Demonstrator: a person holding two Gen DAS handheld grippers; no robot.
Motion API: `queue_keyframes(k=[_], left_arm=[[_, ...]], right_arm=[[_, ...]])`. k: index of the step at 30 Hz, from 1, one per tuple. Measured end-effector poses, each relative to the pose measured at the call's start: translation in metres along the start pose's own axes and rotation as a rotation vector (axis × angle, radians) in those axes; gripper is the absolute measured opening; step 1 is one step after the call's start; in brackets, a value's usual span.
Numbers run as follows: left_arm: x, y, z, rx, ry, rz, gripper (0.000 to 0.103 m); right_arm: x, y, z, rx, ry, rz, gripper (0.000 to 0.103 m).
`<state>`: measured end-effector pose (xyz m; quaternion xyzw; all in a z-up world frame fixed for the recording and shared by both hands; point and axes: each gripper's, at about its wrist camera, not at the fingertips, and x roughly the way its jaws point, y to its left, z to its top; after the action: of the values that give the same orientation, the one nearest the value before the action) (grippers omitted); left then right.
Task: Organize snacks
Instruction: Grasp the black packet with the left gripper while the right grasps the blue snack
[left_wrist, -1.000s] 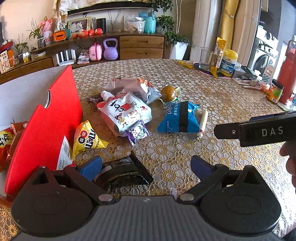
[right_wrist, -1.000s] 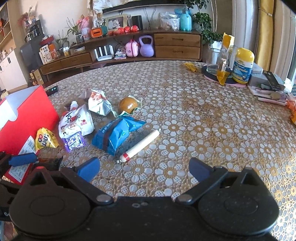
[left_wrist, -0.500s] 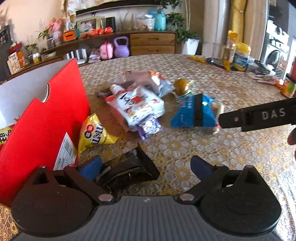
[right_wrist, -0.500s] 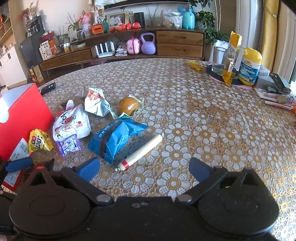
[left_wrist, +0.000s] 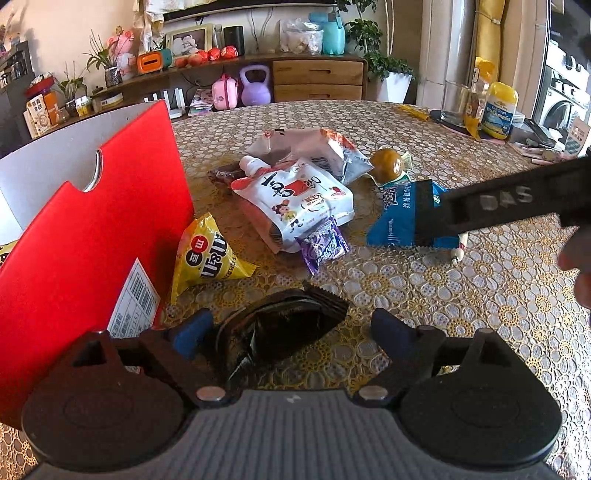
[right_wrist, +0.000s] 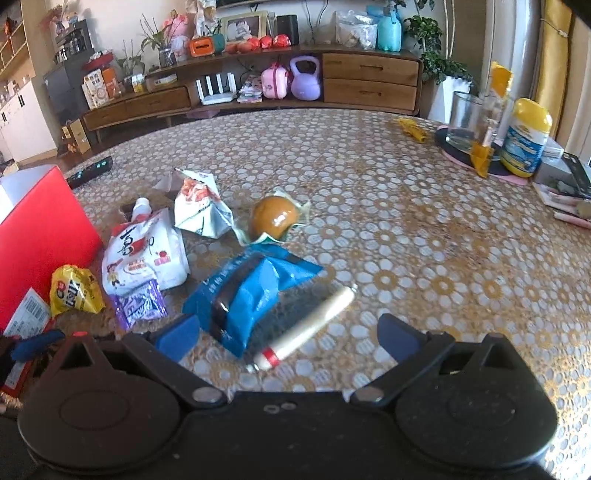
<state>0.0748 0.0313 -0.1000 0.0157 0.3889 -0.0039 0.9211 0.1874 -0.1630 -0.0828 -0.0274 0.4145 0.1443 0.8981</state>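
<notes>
Left wrist view: left claw (left_wrist: 291, 330) closing, blue pads astride black packet (left_wrist: 280, 328) on tabletop (left_wrist: 461, 295), right pad still clear. Red box (left_wrist: 92, 240) just left. Right claw (right_wrist: 288, 334) apart over sausage stick (right_wrist: 310, 328), blue packet (right_wrist: 247, 295).

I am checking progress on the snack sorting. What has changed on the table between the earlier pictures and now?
The right gripper has come closer to the blue snack bag and the sausage stick, which now lie between its open jaws. The left gripper is closing its jaws around the black packet, not yet pressing it. The other snacks and the red box stayed in place.
</notes>
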Motion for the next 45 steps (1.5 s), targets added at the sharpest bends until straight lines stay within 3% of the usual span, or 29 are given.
queue_keyframes(k=[7,10,16,19,22,30,32,34,37,38,42,43,45], left_arm=[[0.000,0.004,0.000,0.000,-0.003,-0.003,0.086],[-0.001,0.005,0.002,0.007,-0.008,-0.012,0.077],[-0.001,0.006,0.003,0.009,0.001,-0.017,0.075],[-0.001,0.007,0.004,0.012,-0.013,-0.019,0.059],[-0.001,0.008,0.005,0.015,-0.009,-0.022,0.059],[-0.002,0.008,0.004,0.014,-0.014,-0.023,0.055],[-0.002,0.007,0.004,0.015,-0.016,-0.020,0.055],[-0.002,0.008,0.004,0.016,-0.016,-0.021,0.054],[-0.002,0.008,0.004,0.020,-0.015,-0.023,0.053],[-0.002,0.008,0.004,0.021,-0.015,-0.023,0.052],[-0.003,0.007,0.004,0.030,-0.017,-0.023,0.051],[-0.003,0.007,0.003,0.031,-0.017,-0.023,0.051],[-0.003,0.007,0.003,0.036,-0.018,-0.024,0.050]], right_arm=[[0.018,0.006,0.007,0.027,0.045,-0.009,0.103],[0.023,0.010,0.009,0.028,0.055,-0.012,0.103],[0.033,0.016,0.015,0.027,0.065,-0.029,0.103],[0.035,0.019,0.016,0.022,0.065,-0.036,0.103],[0.037,0.021,0.017,0.009,0.068,-0.048,0.103],[0.035,0.025,0.017,-0.052,0.040,-0.076,0.084],[0.033,0.025,0.017,-0.060,0.025,-0.073,0.067],[0.032,0.025,0.018,-0.065,0.023,-0.071,0.059],[0.029,0.024,0.020,-0.076,0.019,-0.075,0.030],[0.028,0.023,0.019,-0.077,0.019,-0.077,0.027],[0.026,0.021,0.019,-0.062,0.022,-0.072,0.028],[0.024,0.019,0.020,-0.050,0.022,-0.072,0.034],[0.019,0.014,0.021,-0.005,0.020,-0.053,0.060]])
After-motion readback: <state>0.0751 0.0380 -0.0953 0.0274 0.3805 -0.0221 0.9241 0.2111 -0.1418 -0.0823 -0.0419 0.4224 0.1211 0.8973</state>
